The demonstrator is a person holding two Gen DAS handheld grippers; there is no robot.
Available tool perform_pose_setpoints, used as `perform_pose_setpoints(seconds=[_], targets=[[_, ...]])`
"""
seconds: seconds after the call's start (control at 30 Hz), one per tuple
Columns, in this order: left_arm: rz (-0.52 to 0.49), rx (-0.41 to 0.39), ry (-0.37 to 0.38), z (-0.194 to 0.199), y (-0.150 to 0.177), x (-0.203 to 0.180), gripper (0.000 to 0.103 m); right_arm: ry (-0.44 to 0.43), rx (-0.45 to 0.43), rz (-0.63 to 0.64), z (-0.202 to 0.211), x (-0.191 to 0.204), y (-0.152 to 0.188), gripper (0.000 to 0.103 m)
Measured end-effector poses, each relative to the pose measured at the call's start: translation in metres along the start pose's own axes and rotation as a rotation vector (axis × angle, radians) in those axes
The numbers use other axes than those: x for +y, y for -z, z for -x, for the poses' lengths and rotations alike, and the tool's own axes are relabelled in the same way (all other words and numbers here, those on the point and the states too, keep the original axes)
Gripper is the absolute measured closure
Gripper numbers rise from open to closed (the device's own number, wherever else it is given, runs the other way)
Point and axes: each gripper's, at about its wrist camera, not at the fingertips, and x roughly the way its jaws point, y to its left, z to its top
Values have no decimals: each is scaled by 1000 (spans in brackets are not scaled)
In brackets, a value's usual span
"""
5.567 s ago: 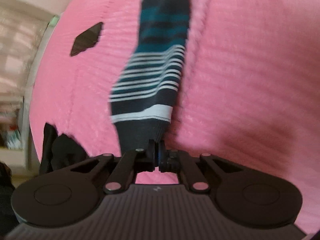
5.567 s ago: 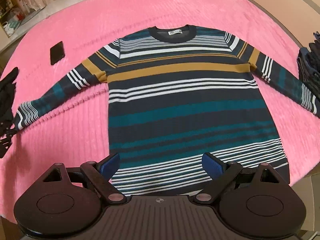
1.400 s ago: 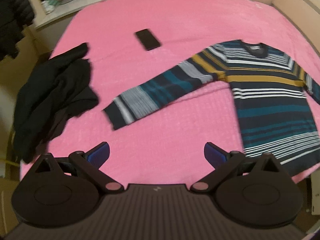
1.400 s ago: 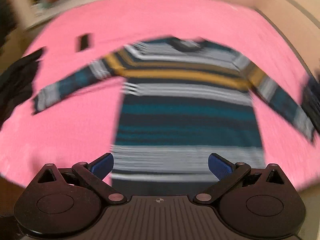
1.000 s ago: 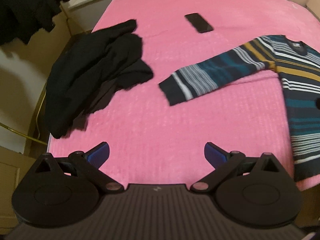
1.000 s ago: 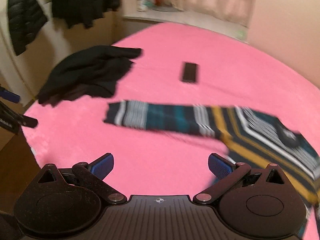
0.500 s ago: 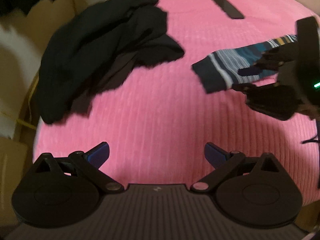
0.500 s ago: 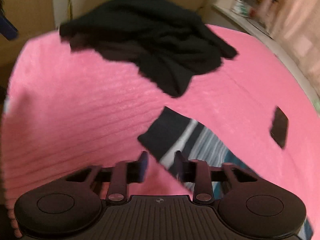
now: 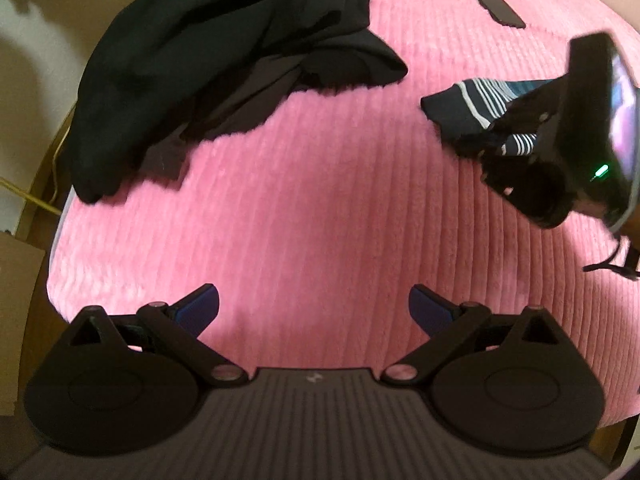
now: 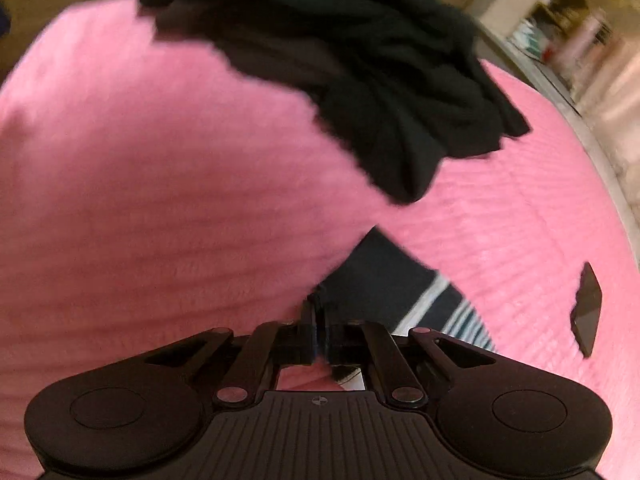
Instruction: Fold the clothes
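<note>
The striped sweater's sleeve cuff, dark navy with white stripes, lies on the pink bedspread. My right gripper is shut on the cuff's edge. In the left wrist view the same cuff shows at the right, with the right gripper clamped on it from the right. My left gripper hangs open over bare pink bedspread, its blue pads wide apart and holding nothing. The rest of the sweater is out of view.
A heap of black clothes lies at the bed's far left corner, also seen as a black heap just beyond the cuff. A black phone rests on the bedspread; the same phone appears at the right. The bed's edge runs along the left.
My right gripper swung to the sleeve end, closed and now grips the cuff, slightly lifting it. My left gripper turned left toward the black clothes and stays open.
</note>
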Motion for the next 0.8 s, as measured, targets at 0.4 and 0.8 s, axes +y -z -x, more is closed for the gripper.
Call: perform_pose_setpoints(seconds=[0.4,0.8], targets=[[-207,-122,70,20,-69,-81,3,211,-386,-941,183,-218,84,102],[-302,-130,102,26,-68,-303,3,662,-220,-1729,269,-298,506,102]])
